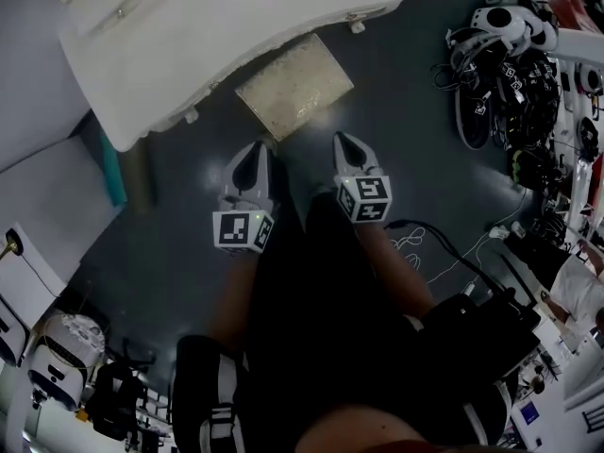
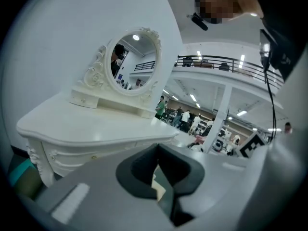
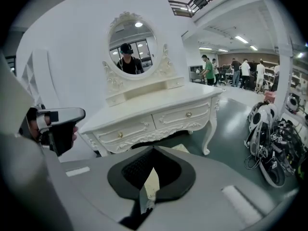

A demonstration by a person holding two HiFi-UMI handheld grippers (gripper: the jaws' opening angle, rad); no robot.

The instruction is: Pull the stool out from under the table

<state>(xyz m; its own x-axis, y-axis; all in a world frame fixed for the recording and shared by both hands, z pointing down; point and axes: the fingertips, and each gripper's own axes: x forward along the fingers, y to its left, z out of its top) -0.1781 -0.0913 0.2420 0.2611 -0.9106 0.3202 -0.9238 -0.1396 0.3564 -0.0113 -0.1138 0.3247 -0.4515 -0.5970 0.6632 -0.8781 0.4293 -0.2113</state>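
A stool with a beige padded seat [image 1: 294,85] stands on the dark floor, its far side tucked under the front edge of the white dressing table [image 1: 236,36]. Both grippers hover side by side above the floor, just short of the stool and apart from it. My left gripper [image 1: 257,149] and right gripper [image 1: 342,142] point at the seat with jaws shut and nothing in them. In the right gripper view a sliver of the stool [image 3: 181,148] shows under the table [image 3: 159,105], beyond the closed jaws [image 3: 154,150]. The left gripper [image 2: 158,150] faces the table top [image 2: 96,124].
An oval mirror [image 3: 132,44] stands on the table. A heap of black and white gear [image 1: 514,74] lies on the floor at the right, with cables [image 1: 444,253] trailing toward me. A white panel [image 1: 38,196] is at the left. People [image 3: 240,71] stand far behind.
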